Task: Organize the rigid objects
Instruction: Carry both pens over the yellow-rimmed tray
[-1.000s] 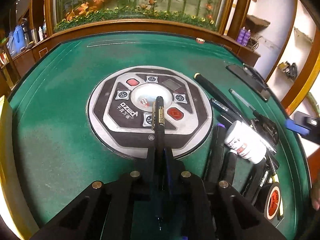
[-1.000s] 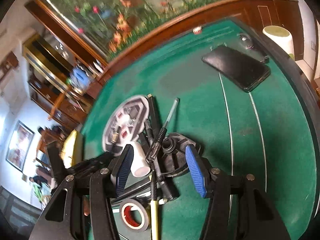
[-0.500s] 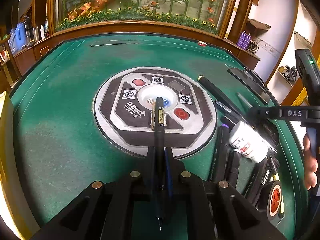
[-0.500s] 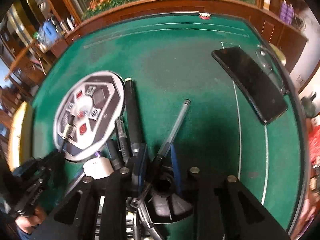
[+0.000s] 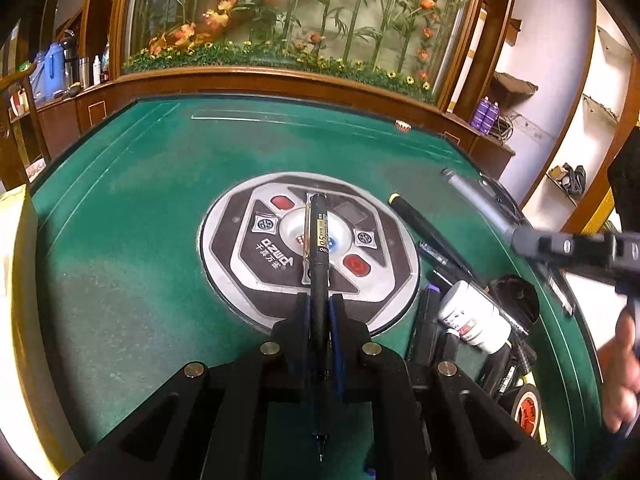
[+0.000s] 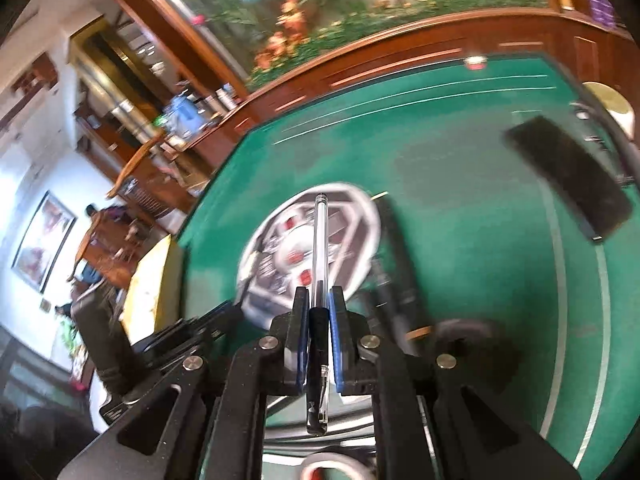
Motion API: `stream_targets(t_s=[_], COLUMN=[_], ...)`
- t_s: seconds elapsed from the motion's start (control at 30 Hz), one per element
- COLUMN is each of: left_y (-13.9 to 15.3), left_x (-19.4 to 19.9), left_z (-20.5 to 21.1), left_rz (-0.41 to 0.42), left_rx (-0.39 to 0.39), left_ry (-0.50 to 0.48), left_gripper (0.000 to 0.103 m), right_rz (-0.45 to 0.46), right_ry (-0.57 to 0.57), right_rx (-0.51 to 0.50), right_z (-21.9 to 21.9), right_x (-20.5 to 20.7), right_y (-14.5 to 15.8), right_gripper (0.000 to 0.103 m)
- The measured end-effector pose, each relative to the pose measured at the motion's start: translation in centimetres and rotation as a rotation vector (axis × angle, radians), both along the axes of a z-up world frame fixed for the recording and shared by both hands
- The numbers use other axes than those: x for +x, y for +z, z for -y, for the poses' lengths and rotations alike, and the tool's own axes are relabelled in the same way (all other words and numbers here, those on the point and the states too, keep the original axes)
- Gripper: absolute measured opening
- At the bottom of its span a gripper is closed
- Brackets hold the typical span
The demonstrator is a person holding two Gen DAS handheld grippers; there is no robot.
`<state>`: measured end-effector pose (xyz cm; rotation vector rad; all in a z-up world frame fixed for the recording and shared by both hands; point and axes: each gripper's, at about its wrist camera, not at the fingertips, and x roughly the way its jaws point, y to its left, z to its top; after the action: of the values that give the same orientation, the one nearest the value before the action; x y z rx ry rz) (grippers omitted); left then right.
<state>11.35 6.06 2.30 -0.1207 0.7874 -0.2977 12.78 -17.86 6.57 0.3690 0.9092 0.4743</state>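
My left gripper (image 5: 319, 304) is shut on a black pen (image 5: 319, 240) that points forward over the round centre console (image 5: 240, 280) of the green table. My right gripper (image 6: 319, 300) has its jaws closing, and its blue pads (image 6: 338, 332) press on a clear pen (image 6: 321, 236) held above the table. The left wrist view shows that gripper (image 5: 520, 236) at the right, with the pen (image 5: 476, 200) sticking out up-left. Below it lies a pile with several dark pens (image 5: 430, 236), a white bottle (image 5: 472, 318) and a tape roll (image 5: 528, 408).
A black phone (image 6: 568, 176) lies near the table's right edge. A yellow box (image 6: 152, 280) stands at the left edge. A raised wooden rim (image 5: 280, 80) rings the table, with a planter behind it. A person's hand (image 5: 624, 368) is at the far right.
My right gripper closed on the clear pen, lifted it out of the pile and swung left toward the console. My left gripper has kept its hold on the black pen, nearly still.
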Motion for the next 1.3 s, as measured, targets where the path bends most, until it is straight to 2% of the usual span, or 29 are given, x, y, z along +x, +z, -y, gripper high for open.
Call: stream_targets(t_s=[0.17, 0.33, 0.6, 1.0, 1.3], left_y=[0.7, 1.2, 1.6, 3.6, 4.9], left_x=[-1.2, -3.3, -7.3, -10.4, -12.1], left_z=[-0.2, -0.4, -1.2, -2.7, -4.3], left_rz=[0.02, 0.038, 0.089, 0.191, 0.224], left_rx=[-0.003, -0.005, 0.089, 0.169, 0.142], left_ry=[0.036, 0.068, 0.181, 0.268, 0.288], left_gripper=[0.009, 0.009, 0.009, 0.009, 0.009], right_rz=[0.007, 0.025, 0.074, 0.134, 0.128], right_ry=[0.074, 0.102, 0.178, 0.252, 0.247], right_rx=[-0.023, -0.028, -0.041, -0.054, -0.037], right_z=[-2.9, -4.0, -6.7, -9.5, -10.3], right_x=[-0.7, -1.2, -3.0, -5.3, -5.9], right_y=[-0.3, 0.1, 0.7, 0.7, 0.6], right_gripper=[0.009, 0.009, 0.009, 0.009, 0.009])
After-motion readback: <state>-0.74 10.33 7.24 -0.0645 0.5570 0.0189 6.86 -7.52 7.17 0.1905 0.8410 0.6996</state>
